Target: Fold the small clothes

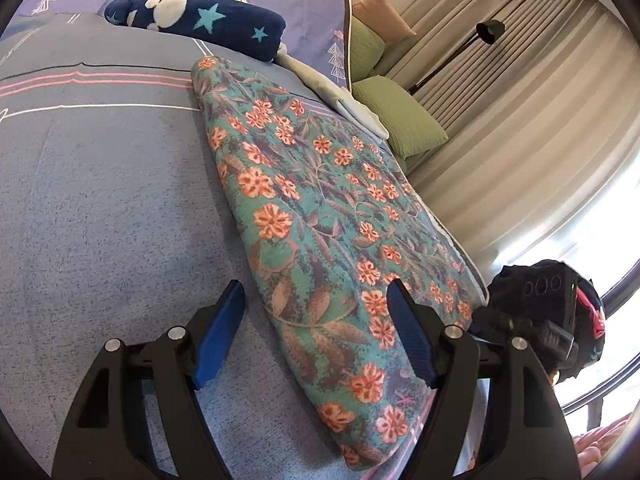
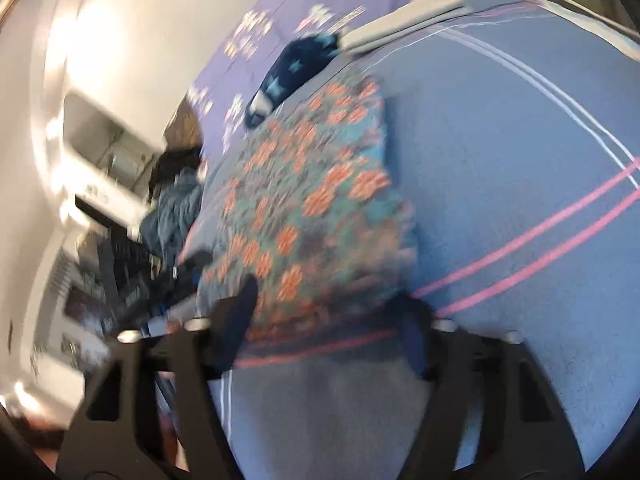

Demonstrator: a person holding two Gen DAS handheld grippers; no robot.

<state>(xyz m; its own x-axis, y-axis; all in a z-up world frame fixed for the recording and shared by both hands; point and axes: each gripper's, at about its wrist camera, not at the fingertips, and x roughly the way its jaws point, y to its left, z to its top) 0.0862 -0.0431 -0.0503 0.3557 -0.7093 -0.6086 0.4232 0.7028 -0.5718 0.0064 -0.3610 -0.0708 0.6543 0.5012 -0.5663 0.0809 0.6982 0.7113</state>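
1. The left gripper [image 1: 316,300] hung low over the bed [image 1: 100,200], its blue fingers [image 1: 220,336] spread wide and holding nothing; the near end of the floral cloth [image 1: 320,220] lay between and beneath them, with no pad pressing on it.
2. The right gripper [image 2: 324,320] showed only in a blurred view. Its fingers [image 2: 240,320] stood apart at the near edge of the floral cloth [image 2: 312,200], but whether they pinched it I could not tell.
3. The floral cloth lay folded into a long strip on the grey-blue bed cover, running away from both grippers.
4. Past its far end lay a navy roll with stars [image 1: 200,24], and beside that a pale folded cloth [image 1: 340,96].
5. Green pillows [image 1: 400,116] sat off the bed's far side, with a black lamp [image 1: 488,32] and curtains [image 1: 540,120] behind.
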